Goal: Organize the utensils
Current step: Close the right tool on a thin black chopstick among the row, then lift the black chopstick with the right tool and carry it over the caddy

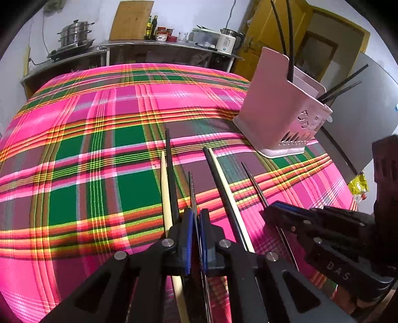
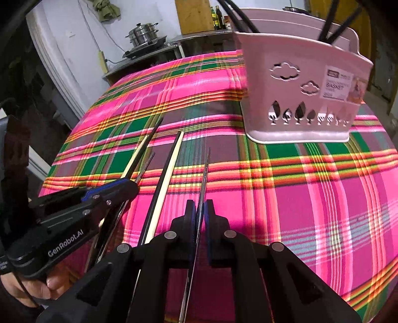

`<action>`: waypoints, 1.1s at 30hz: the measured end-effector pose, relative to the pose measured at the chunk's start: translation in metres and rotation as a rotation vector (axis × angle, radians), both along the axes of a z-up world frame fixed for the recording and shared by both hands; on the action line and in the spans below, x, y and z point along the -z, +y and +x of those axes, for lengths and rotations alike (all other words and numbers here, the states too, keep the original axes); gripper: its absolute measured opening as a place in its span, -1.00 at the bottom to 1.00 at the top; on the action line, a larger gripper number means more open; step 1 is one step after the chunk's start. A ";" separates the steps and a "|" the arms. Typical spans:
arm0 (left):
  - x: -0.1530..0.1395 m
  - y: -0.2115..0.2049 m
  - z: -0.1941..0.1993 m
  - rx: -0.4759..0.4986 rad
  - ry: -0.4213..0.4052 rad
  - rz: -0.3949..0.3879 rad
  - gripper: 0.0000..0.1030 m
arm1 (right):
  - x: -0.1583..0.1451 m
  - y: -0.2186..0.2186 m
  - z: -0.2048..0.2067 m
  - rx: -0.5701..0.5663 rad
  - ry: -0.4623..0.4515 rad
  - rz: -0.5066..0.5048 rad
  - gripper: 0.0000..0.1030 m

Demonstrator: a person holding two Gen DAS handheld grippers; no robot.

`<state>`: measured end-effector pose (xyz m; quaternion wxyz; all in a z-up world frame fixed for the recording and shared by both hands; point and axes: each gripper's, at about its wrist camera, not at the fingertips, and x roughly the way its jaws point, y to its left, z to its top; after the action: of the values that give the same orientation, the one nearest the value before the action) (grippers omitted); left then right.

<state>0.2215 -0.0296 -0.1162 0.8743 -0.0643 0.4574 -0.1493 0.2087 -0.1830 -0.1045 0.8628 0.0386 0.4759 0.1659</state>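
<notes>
My left gripper [image 1: 197, 218] is shut on a thin dark metal chopstick [image 1: 191, 188] that points away over the plaid tablecloth. My right gripper [image 2: 199, 211] is shut on another thin metal chopstick [image 2: 205, 174]; it also shows in the left wrist view [image 1: 253, 183]. Between them lie loose chopsticks: a pale wooden one [image 1: 165, 196], a black one [image 1: 170, 174], and a black and pale pair [image 1: 221, 183]. The pink utensil basket [image 2: 298, 99] stands ahead on the right with black chopsticks [image 2: 333, 22] upright in it; it also shows in the left wrist view [image 1: 276, 109].
The table carries a pink, green and yellow plaid cloth [image 1: 87, 149]. Behind it a steel counter [image 1: 149, 47] holds a steamer pot [image 1: 74, 33], bottles and a kettle [image 1: 227, 39]. A yellow door [image 1: 286, 29] is at the back right. The left gripper body [image 2: 74, 211] is close on my right gripper's left.
</notes>
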 end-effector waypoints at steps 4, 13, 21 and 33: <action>-0.001 -0.003 0.002 0.007 0.008 0.020 -0.88 | 0.000 0.003 0.007 -0.008 0.013 -0.018 -0.85; -0.003 -0.013 0.009 0.022 0.025 0.065 -0.90 | -0.002 0.007 0.016 -0.028 0.020 -0.018 -0.87; -0.035 -0.007 -0.012 0.020 -0.047 -0.002 -0.91 | -0.029 -0.003 -0.006 -0.036 -0.048 0.033 -0.88; -0.117 0.011 -0.041 0.021 -0.196 -0.087 -0.91 | -0.097 -0.028 -0.039 -0.008 -0.201 0.110 -0.88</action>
<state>0.1801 -0.0189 0.0008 0.9095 -0.0825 0.3636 -0.1839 0.1693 -0.2110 -0.0071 0.9022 0.0670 0.3772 0.1984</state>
